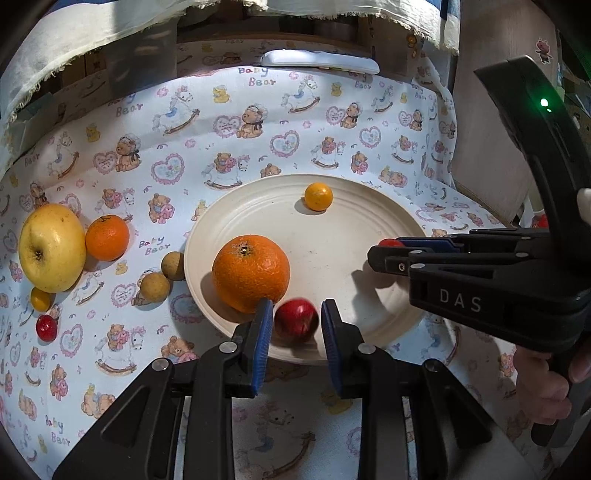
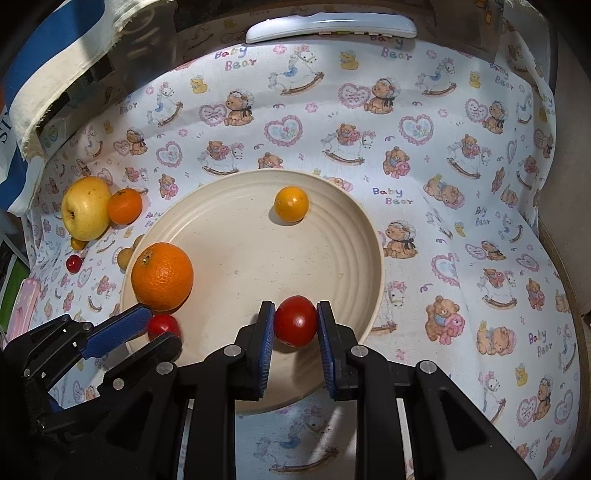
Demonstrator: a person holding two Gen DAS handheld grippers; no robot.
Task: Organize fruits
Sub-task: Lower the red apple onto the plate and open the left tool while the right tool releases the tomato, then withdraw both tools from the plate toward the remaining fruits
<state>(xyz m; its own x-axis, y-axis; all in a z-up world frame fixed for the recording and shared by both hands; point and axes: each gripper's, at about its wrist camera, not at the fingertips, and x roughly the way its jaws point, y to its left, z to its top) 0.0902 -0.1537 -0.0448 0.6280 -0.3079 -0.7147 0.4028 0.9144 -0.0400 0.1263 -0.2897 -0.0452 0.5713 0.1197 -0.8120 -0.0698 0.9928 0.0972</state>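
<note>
A cream plate [image 1: 332,258] [image 2: 240,258] holds a big orange [image 1: 251,273] [image 2: 162,275] and a small yellow-orange fruit [image 1: 318,196] [image 2: 291,204]. My left gripper [image 1: 297,306] [image 2: 162,328] stands at the plate's near rim. A blurred red cherry tomato [image 1: 296,319] lies between its blue pads, with thin gaps on both sides. My right gripper [image 2: 295,306] [image 1: 373,254] is shut on another red cherry tomato [image 2: 295,321] above the plate's near part. Left of the plate lie a yellow apple [image 1: 51,247], a mandarin [image 1: 107,237], two tan round fruits [image 1: 155,287], a small yellow tomato [image 1: 40,299] and a red one [image 1: 46,327].
A bear-print cloth [image 2: 443,184] covers the table. A white remote control [image 1: 319,61] [image 2: 330,26] lies at the back edge. Cream fabric [image 1: 74,55] hangs at the back left. A person's hand [image 1: 543,387] grips the right gripper's handle.
</note>
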